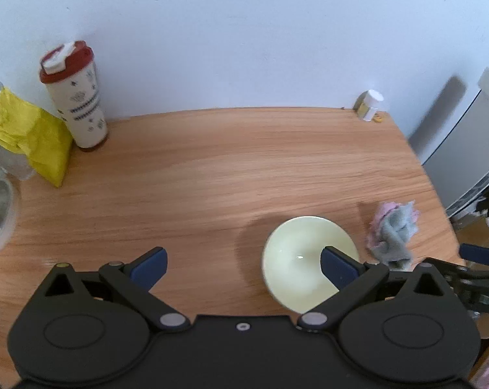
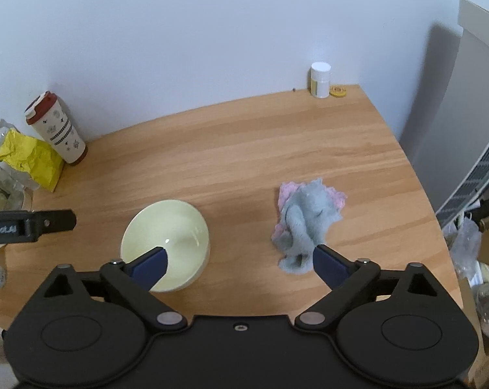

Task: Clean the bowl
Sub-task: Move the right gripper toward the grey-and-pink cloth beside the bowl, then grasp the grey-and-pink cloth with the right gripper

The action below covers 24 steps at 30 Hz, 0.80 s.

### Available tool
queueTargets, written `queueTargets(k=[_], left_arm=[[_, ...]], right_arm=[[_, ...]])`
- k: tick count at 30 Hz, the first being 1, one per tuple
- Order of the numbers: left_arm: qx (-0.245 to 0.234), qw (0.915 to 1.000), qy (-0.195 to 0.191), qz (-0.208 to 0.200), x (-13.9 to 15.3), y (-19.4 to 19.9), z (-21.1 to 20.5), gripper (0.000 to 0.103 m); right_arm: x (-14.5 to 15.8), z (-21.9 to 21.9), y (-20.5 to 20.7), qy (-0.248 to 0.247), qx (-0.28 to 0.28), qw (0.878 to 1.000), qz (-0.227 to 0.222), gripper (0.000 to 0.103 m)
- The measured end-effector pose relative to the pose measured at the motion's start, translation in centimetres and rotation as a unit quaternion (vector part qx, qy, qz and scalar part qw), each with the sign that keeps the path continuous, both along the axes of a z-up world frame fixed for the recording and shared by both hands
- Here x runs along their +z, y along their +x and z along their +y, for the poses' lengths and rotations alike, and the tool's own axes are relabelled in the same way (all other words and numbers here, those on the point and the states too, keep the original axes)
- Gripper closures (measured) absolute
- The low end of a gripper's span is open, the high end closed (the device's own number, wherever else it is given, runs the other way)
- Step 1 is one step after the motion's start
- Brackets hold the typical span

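Left wrist view: my left gripper hangs spread wide with nothing between its fingers, its right finger over the bowl on the table. Right of the bowl, apart from it, lies the crumpled cloth. My right gripper is also released and holds nothing, its right finger at the cloth's near edge, so I judge it the nearer hand to take the cloth

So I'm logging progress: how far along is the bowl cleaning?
Barely begun. Done: nothing visible; the cloth lies crumpled on the table, beside the bowl, not in it. In hand: nothing; the left gripper and right gripper are both open and empty. Left: grip the cloth, steady the bowl, wipe inside.
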State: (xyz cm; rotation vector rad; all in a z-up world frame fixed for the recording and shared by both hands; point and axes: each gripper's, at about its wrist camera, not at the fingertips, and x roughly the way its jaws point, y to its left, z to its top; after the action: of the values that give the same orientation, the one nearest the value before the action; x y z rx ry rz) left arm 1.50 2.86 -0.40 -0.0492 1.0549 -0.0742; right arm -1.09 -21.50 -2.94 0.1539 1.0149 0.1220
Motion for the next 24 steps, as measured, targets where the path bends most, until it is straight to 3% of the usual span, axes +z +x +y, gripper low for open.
queueTargets(k=[4, 8, 13, 17, 21, 24], left_arm=[[-0.005, 0.9995, -0.027, 0.015, -1.0, 0.2, 0.2, 0.0], [-0.009, 0.9996, 0.006, 0.027, -1.9, 0.4, -0.5, 0.0], [-0.011, 0.9993, 0.03, 0.019, -2.1, 0.2, -0.8, 0.0], [-0.016, 0.9995, 0.025, 0.006, -2.2, 0.1, -0.7, 0.0], [0.001, 0.9991, 0.04, 0.018, -3.5, 0.5, -1.2, 0.001], [0.012, 0.9991, 0.007, 0.04, -5.1, 1.2, -1.3, 0.002]], right_arm=[[-1.5, -1.4, 0.8, -0.005, -0.01, 1.0, -0.004, 0.026], [-3.4, -2.6, 2.0, -0.004, -0.002, 1.0, -0.003, 0.034], [-6.0, -2.6, 3.2, -0.024, 0.026, 0.999, 0.014, 0.056], [-8.0, -2.8, 4.4, -0.039, 0.034, 0.998, 0.038, 0.056], [-8.9, -2.6, 5.3, -0.057, 0.051, 0.996, 0.043, 0.056], [-10.3, -2.8, 6.8, -0.057, 0.082, 0.993, 0.068, 0.056]])
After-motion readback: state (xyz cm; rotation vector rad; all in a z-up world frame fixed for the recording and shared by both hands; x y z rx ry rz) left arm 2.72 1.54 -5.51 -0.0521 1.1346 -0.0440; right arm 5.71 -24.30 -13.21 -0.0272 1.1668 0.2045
